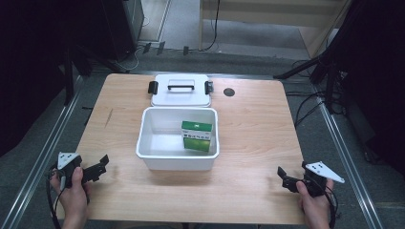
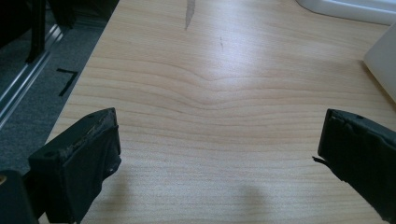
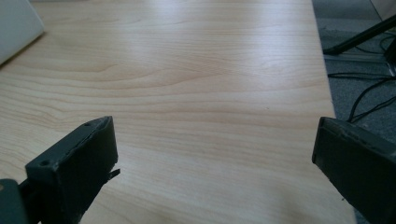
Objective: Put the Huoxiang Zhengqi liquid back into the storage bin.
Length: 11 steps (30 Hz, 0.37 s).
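From the high view, I hold my left hand-held gripper (image 1: 99, 166) at the near left corner of the worktop (image 1: 258, 143) and my right hand-held gripper (image 1: 285, 177) at the near right corner, both with jaws spread and holding nothing. Between them, well apart from each, sits the white bin (image 1: 157, 157), and the green box (image 1: 196, 136) stands inside it against its right wall. The white lid (image 1: 180, 97) with a black handle and side clips lies just behind the bin. A small dark round spot (image 1: 229, 92) lies to the right of the lid. Nothing stands between either gripper and the bin.

In the left gripper view, my jaws stand wide apart over bare wood, with a corner of the bin (image 2: 384, 60) at the right edge.

In the right gripper view, the jaws are likewise wide apart; the bin's corner (image 3: 16, 28) shows top left, and black cables (image 3: 369, 93) lie on the floor beyond the worktop's edge.
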{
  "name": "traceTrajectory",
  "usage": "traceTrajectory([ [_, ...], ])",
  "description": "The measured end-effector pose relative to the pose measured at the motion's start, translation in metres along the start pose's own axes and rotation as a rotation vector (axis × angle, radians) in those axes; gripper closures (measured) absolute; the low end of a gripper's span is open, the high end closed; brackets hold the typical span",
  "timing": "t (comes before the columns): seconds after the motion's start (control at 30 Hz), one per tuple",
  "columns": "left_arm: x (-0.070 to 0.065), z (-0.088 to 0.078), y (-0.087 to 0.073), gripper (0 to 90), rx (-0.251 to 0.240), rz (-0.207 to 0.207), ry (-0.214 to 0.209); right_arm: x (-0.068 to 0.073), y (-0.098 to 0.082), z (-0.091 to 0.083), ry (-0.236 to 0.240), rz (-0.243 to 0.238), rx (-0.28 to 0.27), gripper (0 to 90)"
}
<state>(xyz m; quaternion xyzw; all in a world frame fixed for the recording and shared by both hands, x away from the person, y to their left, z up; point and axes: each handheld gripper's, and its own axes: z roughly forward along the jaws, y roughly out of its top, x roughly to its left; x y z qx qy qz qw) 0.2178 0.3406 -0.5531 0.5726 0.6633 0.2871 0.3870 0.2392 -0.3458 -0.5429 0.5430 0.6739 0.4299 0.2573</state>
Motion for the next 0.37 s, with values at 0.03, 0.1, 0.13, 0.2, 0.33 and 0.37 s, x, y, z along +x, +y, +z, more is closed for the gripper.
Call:
traceTrajectory([
  [0.03, -0.0003, 0.0, 0.0, 0.0, 0.002, 0.003, 0.002, -0.0025, -0.0012, -0.0029, 0.007, 0.017, -0.012, 0.2],
  [0.1, -0.0004, 0.0, 0.0002, 0.0, 0.006, 0.005, 0.003, -0.0064, -0.0039, -0.0077, 0.014, 0.042, -0.032, 0.2],
  [0.13, -0.0005, 0.0001, 0.0002, 0.0, 0.006, 0.005, 0.003, -0.0074, -0.0052, -0.0092, 0.021, 0.055, -0.039, 0.2],
  [0.2, -0.0007, 0.0006, 0.0, 0.0, 0.004, 0.006, 0.005, -0.0084, -0.0068, -0.0104, 0.05, 0.072, -0.043, 0.2],
  [0.33, -0.0022, 0.0013, 0.0003, 0.0, 0.01, 0.021, 0.01, -0.0087, -0.0074, -0.0096, 0.069, 0.072, -0.041, 0.2],
  [0.37, -0.0024, 0.0012, 0.0003, 0.0, 0.011, 0.022, 0.01, -0.0082, -0.0076, -0.0092, 0.07, 0.067, -0.043, 0.2],
])
